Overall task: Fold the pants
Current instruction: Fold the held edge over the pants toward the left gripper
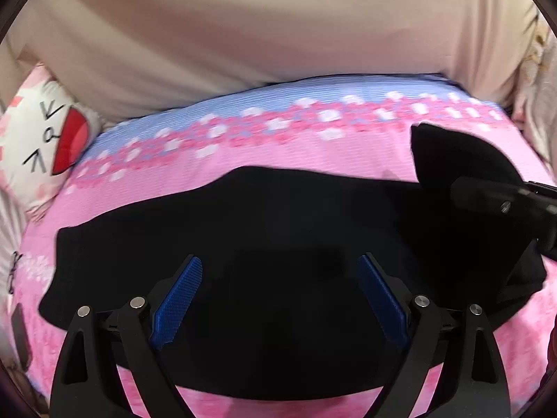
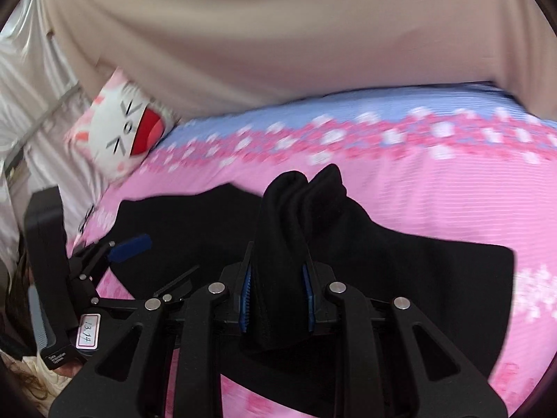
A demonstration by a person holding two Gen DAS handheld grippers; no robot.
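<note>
Black soft-fabric pants [image 1: 264,278] lie flat on the pink floral bedspread [image 1: 313,153], long axis left-right, right gripper [image 2: 277,299] clenched on a lifted bunch at their right end, left gripper [image 1: 278,299] spread empty over the middle.

Soft even light, motion-blurred fisheye

The bedspread's [image 2: 435,188] flower band smeared with motion blur in both views. The black pants [image 1: 278,230] showed no seams or folds, only flat darkness. The cat pillow [image 1: 45,129] was half hidden behind the beige curtain [image 1: 261,28], and the right gripper [image 1: 463,191] ran off the frame's edge
</note>
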